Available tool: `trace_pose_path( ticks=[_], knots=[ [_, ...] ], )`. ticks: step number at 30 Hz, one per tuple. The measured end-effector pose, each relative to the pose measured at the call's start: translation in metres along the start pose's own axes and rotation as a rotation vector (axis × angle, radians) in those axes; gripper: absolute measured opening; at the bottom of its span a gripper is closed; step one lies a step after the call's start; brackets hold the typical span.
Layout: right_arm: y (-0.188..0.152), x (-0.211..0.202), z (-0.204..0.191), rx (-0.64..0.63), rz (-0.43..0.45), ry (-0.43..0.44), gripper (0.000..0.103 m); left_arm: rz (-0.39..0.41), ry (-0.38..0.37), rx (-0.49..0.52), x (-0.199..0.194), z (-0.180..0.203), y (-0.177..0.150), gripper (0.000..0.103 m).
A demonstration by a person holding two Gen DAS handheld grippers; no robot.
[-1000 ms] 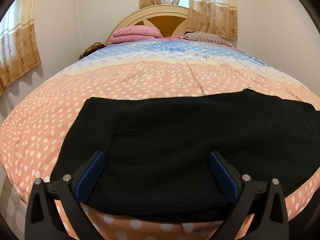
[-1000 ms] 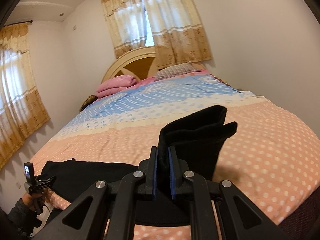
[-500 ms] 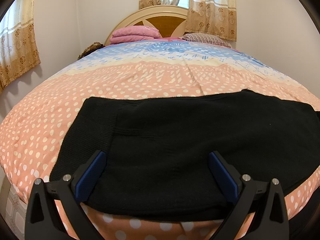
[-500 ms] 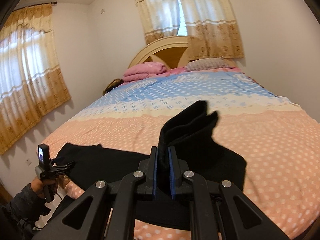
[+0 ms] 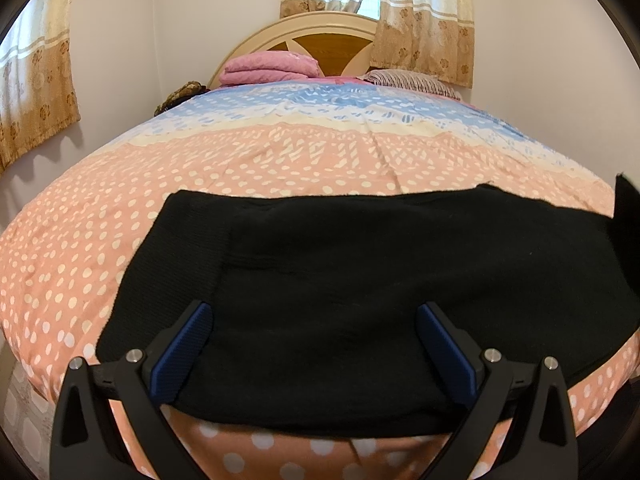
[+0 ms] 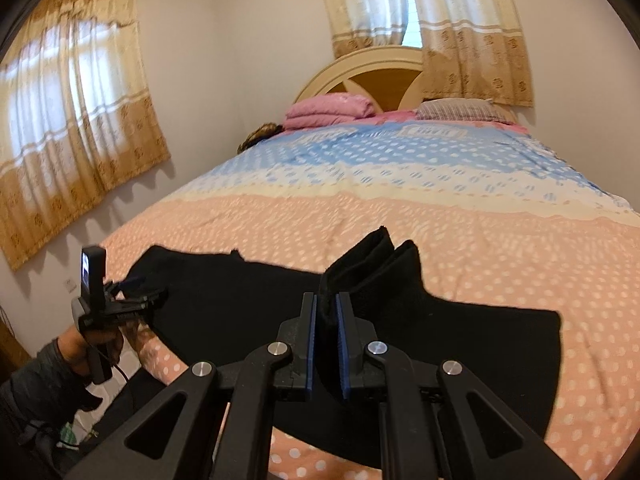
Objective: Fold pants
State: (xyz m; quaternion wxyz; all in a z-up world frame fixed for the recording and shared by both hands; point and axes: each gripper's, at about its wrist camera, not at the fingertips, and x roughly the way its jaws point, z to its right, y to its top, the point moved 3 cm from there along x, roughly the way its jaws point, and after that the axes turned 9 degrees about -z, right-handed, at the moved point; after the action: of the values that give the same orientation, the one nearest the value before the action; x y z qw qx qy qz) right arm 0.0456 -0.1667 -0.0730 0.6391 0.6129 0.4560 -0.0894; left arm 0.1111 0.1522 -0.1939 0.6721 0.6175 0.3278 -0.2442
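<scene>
Your right gripper (image 6: 327,316) is pinched on the leg end of the black pants (image 5: 380,280), lifting it w/ the cuffs sticking up. Your left gripper (image 5: 314,344) is spread wide, hovering over the waist end. Pants lie flat across the dotted bedspread (image 5: 280,152), near the foot edge.
</scene>
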Motion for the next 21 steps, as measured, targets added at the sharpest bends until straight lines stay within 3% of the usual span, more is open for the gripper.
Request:
trace_pose_path(
  ticks=[9, 13, 16, 21],
  knots=[
    [-0.031, 0.064, -0.002, -0.043, -0.202, 0.067, 0.009, 0.056, 0.024, 0.013, -0.033, 0.016, 0.007, 0.103],
    [-0.035, 0.065, -0.007, -0.088, -0.24, 0.077, 0.009, 0.079, -0.024, 0.055, -0.05, 0.042, 0.017, 0.103],
    [-0.027, 0.042, -0.001, -0.119, -0.216, 0.089, 0.01, 0.059, -0.125, 0.118, -0.058, 0.079, 0.026, 0.103],
    [-0.007, -0.015, 0.052, -0.051, -0.113, -0.013, 0.011, 0.001, -0.295, 0.202, -0.057, 0.153, 0.039, 0.103]
  ],
)
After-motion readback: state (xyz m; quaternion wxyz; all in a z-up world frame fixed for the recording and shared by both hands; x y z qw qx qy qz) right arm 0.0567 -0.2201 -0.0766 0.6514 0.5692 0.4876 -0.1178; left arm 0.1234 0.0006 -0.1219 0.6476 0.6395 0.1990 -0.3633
